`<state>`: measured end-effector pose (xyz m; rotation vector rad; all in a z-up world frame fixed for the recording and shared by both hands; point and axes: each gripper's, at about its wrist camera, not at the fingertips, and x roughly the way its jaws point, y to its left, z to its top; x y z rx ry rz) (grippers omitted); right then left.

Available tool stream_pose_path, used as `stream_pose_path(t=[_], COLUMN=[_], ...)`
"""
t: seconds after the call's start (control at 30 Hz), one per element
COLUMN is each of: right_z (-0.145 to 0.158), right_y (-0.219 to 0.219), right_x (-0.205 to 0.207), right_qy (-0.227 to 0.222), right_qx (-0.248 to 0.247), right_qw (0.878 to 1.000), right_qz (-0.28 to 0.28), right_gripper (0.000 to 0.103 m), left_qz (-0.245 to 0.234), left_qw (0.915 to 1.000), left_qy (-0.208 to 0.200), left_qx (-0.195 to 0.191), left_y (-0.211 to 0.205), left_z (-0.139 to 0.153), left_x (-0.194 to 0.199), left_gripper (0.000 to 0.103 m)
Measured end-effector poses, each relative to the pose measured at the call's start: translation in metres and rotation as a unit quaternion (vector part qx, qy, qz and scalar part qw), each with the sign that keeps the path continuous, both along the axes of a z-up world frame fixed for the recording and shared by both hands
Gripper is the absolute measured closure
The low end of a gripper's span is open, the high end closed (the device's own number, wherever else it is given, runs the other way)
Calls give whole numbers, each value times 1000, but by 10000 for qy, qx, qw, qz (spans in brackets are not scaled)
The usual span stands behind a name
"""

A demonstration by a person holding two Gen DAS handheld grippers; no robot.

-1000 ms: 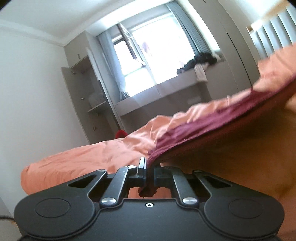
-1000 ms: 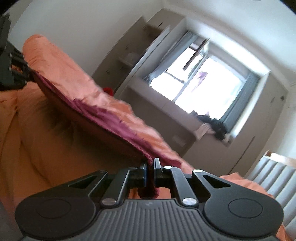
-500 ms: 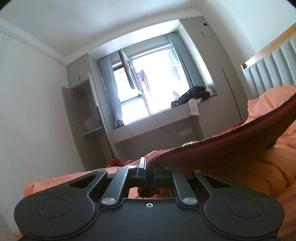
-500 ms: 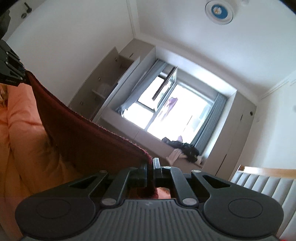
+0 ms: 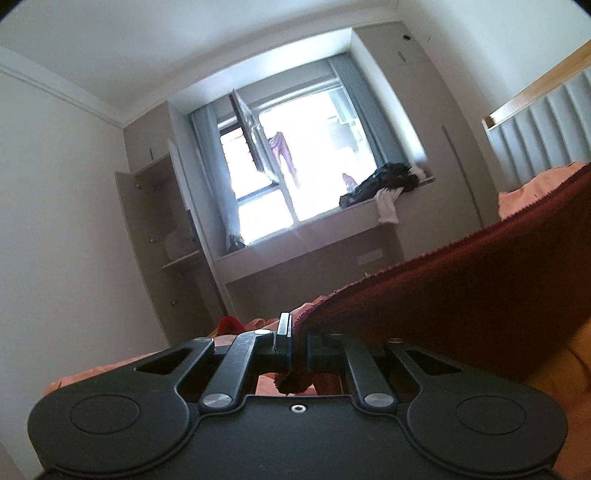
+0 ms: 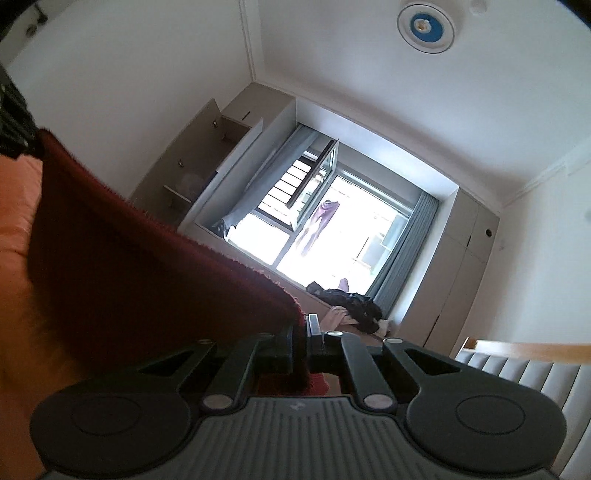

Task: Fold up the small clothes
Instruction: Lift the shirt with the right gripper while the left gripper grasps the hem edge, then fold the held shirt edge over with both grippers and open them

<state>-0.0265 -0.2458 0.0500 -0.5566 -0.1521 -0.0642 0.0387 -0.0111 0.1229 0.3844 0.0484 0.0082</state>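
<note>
The left gripper [image 5: 293,334] is clamped on one corner of a dark red cloth [image 5: 461,291], with a short tuft of fabric left hanging below the pinch. The jaws are seen pressed together w/ only the fabric between them. From that corner the cloth is stretched off to the right and upward, its fuzzy top edge drawn taut toward the frame's right side, above an orange bedspread [image 5: 517,195].

The right gripper [image 6: 301,334] is likewise closed on the opposite corner of the same cloth [image 6: 129,269], a bit of red showing under the fingers. In the right wrist view the fabric is spread away to the left as a broad sheet, and its far corner is met by the black body of the other gripper at approx. the left edge (only partly in frame). The cloth is thus held in the air between both grippers, hanging clear of the orange bedspread [image 6: 14,206] seen beneath and behind it.

Beyond, a bright window [image 5: 295,166] w/ one pane swung open is faced by both cameras; a pile of dark clothes [image 5: 380,182] is heaped on the sill. An open cupboard [image 5: 162,221] is set left of the window, and a padded grey headboard [image 6: 517,373] is seen at lower right of the right wrist view. A round ceiling light [image 6: 426,24] is visible overhead.
</note>
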Motion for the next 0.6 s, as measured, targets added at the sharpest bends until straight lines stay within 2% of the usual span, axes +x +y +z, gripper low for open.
stream_pose_path(t=[0.27,0.5,0.6], right_z=[-7,-29,-42], right_y=[5,6,9], right_x=[128,225,260], right_qy=[77,490,701], right_qx=[-264,-273,-362], right_qw=[9993,9979,9961], right_qz=[-254,-322,-383], right_gripper=[96,97,97], left_qz=[307,553,594], left_qw=[9989,9953,9919], left_qy=[362,794,1111], left_qx=[66,21,-138], left_y=[-13,-19,-19], left_z=[-2,-32,-47], left_x=[127,230,272], left_gripper=[95,95,95])
